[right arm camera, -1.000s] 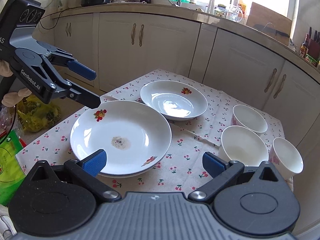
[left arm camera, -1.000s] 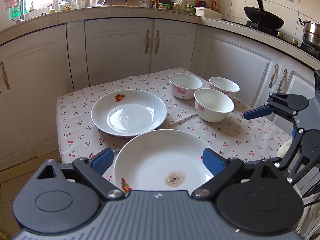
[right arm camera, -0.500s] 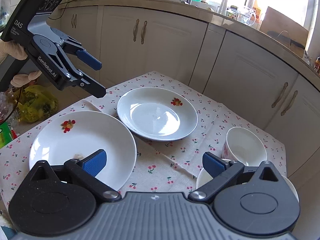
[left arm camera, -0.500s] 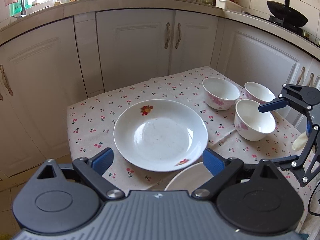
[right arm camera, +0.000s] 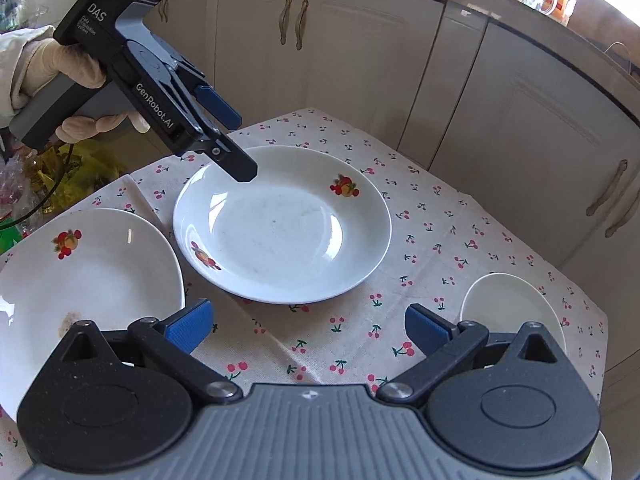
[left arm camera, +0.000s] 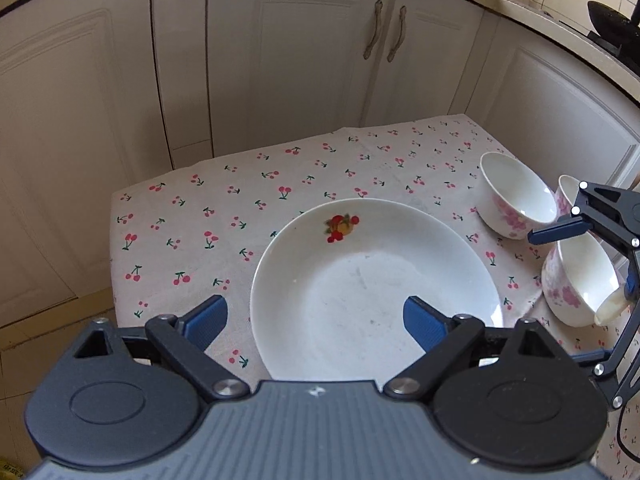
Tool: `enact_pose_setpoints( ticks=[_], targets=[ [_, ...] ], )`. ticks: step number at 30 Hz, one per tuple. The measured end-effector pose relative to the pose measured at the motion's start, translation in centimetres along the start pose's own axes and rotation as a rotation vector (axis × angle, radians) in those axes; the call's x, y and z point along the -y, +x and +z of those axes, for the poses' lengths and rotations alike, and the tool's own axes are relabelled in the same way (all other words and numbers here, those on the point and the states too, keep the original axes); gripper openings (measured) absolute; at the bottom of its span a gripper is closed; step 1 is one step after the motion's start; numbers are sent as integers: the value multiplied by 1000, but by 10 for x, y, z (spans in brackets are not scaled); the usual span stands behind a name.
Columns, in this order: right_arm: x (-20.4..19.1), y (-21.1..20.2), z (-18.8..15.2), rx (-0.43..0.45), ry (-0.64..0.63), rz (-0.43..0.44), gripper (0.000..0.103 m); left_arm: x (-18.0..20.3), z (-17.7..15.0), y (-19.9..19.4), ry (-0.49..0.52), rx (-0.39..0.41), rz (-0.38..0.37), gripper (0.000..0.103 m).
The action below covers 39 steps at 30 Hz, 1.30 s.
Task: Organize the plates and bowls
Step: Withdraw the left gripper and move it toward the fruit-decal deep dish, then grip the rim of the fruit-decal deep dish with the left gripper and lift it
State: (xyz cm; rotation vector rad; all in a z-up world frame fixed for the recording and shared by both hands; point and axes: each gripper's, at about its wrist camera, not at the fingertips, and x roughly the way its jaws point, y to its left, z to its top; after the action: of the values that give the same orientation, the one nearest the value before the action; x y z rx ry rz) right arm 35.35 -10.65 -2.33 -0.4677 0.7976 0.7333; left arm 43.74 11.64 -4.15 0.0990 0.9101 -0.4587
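A clean white plate (left arm camera: 372, 288) (right arm camera: 282, 224) with fruit prints lies mid-table on the cherry-print cloth. My left gripper (left arm camera: 316, 320) is open and empty, just above the plate's near rim; it also shows in the right wrist view (right arm camera: 240, 148). A second plate (right arm camera: 80, 276) with a brown stain lies at the left. Three white bowls with pink flowers (left arm camera: 516, 196) (left arm camera: 580, 284) (left arm camera: 566, 196) stand at the right. My right gripper (right arm camera: 308, 328) is open and empty, above the cloth between the plates and a bowl (right arm camera: 512, 312).
The table (left arm camera: 192, 216) stands in a corner of white kitchen cabinets (left arm camera: 304, 52). Its left and far edges drop to the floor. Yellow and green bags (right arm camera: 44, 176) lie beside the table. A wok (left arm camera: 612, 24) sits on the counter.
Both grippers have moved forward and lower over the table. The left one has passed the stained plate and come over the clean plate. Nothing was grasped.
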Motion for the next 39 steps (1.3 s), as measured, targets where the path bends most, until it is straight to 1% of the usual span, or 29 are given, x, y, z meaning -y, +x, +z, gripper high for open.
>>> enact_pose_setpoints(
  ticks=[6,9,16,17,18,20,23,30,39],
  targets=[
    [9,23,4,-51,-3,48,99,-11,6,21,-13,-42,-29,93],
    [10,31,5,-74,-4,81,98,-13,8,28,-19,-60,-60,93],
    [4,43,11,-105,-53,120,97,-16,11,35,-17,-94,-116,93],
    [3,45,11,-110,-59,125,97,-16,12,36,-17,-99,-121,92],
    [3,47,11,-116,-64,125,97,-16,12,37,-16,-104,-128,89],
    [3,51,11,-121,-67,125,97,-16,13,39,-11,-118,-138,86],
    [5,53,12,-119,-62,137,97,-16,15,42,-5,-131,-153,86],
    [3,56,14,-119,-95,147,97,-17,20,49,13,-154,-193,86],
    [9,62,17,-124,-82,157,98,-17,24,54,31,-173,-208,86]
  ],
)
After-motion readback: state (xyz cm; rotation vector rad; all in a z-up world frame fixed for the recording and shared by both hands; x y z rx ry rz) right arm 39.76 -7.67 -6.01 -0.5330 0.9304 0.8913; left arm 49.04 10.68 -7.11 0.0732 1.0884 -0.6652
